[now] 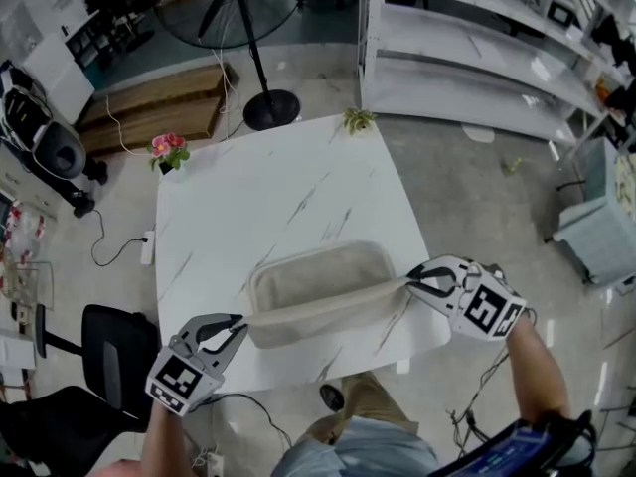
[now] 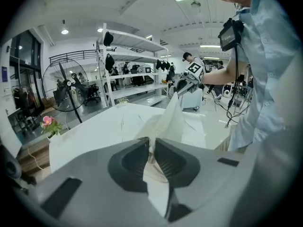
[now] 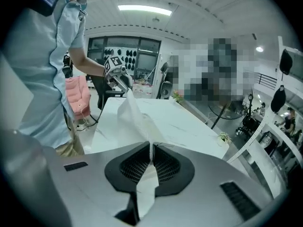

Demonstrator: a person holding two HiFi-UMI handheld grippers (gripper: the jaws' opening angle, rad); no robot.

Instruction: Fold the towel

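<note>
A pale beige towel (image 1: 318, 288) lies on the white marble table (image 1: 258, 197), its near edge lifted off the top and stretched taut between my two grippers. My left gripper (image 1: 237, 324) is shut on the towel's near-left corner at the table's front left. My right gripper (image 1: 415, 281) is shut on the near-right corner at the table's right side. In the left gripper view the towel (image 2: 168, 122) runs from the pinched jaws to the other gripper (image 2: 189, 77). The right gripper view shows the towel (image 3: 135, 117) the same way, leading to the left gripper (image 3: 118, 74).
A small pot of pink flowers (image 1: 169, 151) stands at the table's far-left corner and a small green plant (image 1: 358, 119) at the far edge. A standing fan (image 1: 260, 38) and white shelving (image 1: 467, 58) lie beyond. A black chair (image 1: 109, 351) sits at the left.
</note>
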